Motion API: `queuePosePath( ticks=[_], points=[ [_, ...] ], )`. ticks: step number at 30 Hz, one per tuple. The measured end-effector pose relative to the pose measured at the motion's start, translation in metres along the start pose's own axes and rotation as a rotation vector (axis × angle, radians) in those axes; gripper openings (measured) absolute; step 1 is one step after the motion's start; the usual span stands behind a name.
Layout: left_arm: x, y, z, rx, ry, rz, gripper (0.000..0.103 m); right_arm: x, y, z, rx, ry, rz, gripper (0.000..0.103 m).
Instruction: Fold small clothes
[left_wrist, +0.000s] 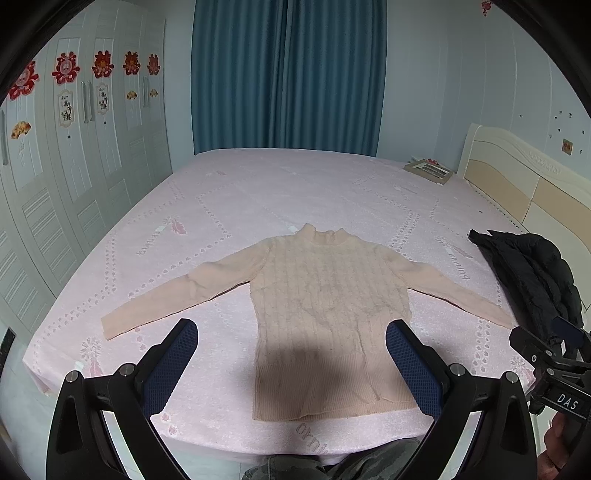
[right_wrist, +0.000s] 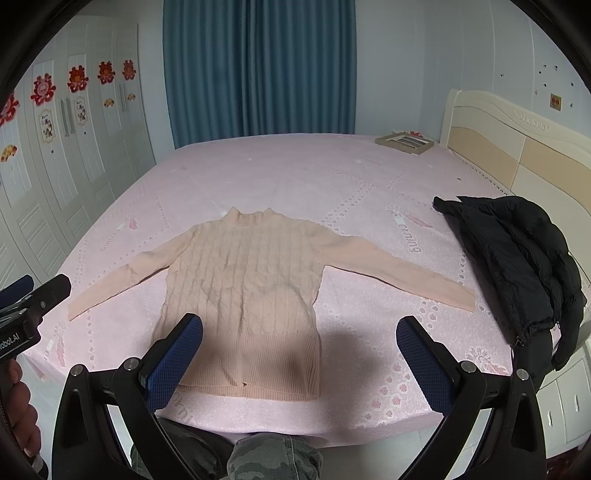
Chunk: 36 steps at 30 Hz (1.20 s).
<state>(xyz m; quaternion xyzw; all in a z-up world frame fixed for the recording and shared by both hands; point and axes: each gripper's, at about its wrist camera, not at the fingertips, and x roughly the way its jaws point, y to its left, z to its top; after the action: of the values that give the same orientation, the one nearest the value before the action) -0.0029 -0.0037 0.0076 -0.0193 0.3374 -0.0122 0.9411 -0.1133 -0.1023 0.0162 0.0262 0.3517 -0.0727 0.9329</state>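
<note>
While both my left gripper (left_wrist: 291, 354) and right gripper (right_wrist: 299, 350) hover spread apart and empty, the pink knit sweater (left_wrist: 325, 306) lies flat on the bed (left_wrist: 295, 184), soft, light, stretchy; I'd pinch a sleeve cuff (left_wrist: 110, 328).

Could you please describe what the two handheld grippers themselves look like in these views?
Both look alike: the left gripper and right gripper have black angular frames with round silver bolts, and jaws faced with dark blue textured pads. Seen from the opposite camera, each body carries white lettering: "DAS" on the right one, "obot.AI" on the left. No cables show.
</note>
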Motion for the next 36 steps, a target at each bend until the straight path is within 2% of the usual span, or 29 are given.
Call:
queuePosePath(
  ticks=[14, 21, 23, 27, 36],
  points=[
    [0.017, 0.002, 0.004, 0.03, -0.016, -0.002, 0.103, 0.015, 0.01, 0.007, -0.014, -0.001, 0.024, 0.103],
    [0.038, 0.01, 0.004, 0.034, -0.019, 0.013, 0.103, 0.045, 0.022, 0.007, -0.044, 0.053, 0.037, 0.103],
    [0.05, 0.014, 0.003, 0.049, 0.001, 0.0, 0.103, 0.059, 0.025, 0.005, -0.052, 0.076, 0.033, 0.103],
    [0.076, 0.022, 0.0, 0.07, 0.042, 0.025, 0.103, 0.085, 0.029, 0.002, -0.053, 0.106, 0.01, 0.103],
    [0.139, 0.051, -0.012, 0.049, 0.121, 0.071, 0.103, 0.145, 0.039, -0.006, -0.025, 0.143, -0.031, 0.103]
  ],
)
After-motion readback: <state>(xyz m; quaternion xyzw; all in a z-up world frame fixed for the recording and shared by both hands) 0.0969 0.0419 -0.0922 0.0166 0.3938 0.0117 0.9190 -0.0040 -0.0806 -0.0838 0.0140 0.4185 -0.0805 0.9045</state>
